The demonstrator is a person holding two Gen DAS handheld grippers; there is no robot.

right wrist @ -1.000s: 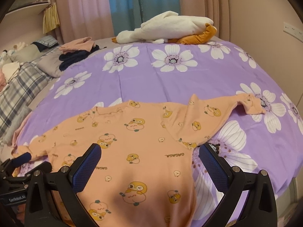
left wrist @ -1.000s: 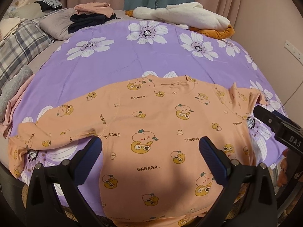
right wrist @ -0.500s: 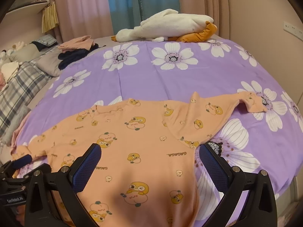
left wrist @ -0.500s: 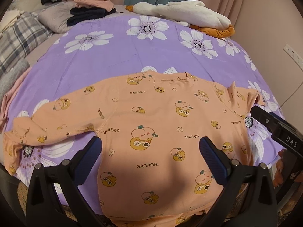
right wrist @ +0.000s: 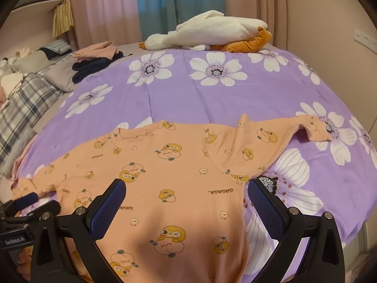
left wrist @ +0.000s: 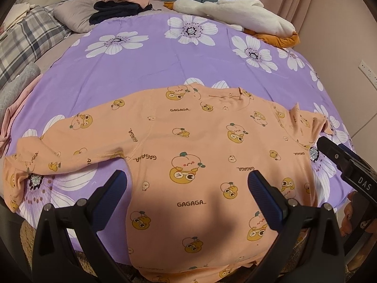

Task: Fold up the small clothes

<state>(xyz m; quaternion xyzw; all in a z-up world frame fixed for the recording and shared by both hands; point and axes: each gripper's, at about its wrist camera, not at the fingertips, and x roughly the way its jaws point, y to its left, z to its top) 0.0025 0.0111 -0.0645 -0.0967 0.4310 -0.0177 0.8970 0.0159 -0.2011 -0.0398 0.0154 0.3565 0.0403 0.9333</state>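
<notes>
Peach-orange top [left wrist: 200, 146], long-sleeved, soft knit, printed all over with yellow cartoon ducks and the word "GAGAGA", spread flat across the near part of a bed, hem hanging over the near edge. Both sleeves stretched outward, the cuffs slightly crumpled; a small ridge of fabric standing up at one shoulder. Round neckline pointing away toward the curtains.

Beneath it, a smooth purple bedspread [left wrist: 165, 54] patterned with large white flowers.

Left gripper [left wrist: 187, 188] poised above the lower body of the top, black arms ending in ribbed blue pads [left wrist: 264, 198], spread wide apart, clamped on nothing. Right gripper [right wrist: 186, 197] likewise above the fabric near the armpit seam, textured blue pads [right wrist: 108, 208] wide apart, empty.

Farther back, a fluffy white plush goose [right wrist: 212, 33] with orange feet lying along the far edge. To the left, a small heap of dark and pink folded clothes [right wrist: 96, 59], a grey pillow [left wrist: 70, 15], and a plaid blanket [left wrist: 26, 40]. Pink and teal curtains [right wrist: 165, 7] hanging behind.
</notes>
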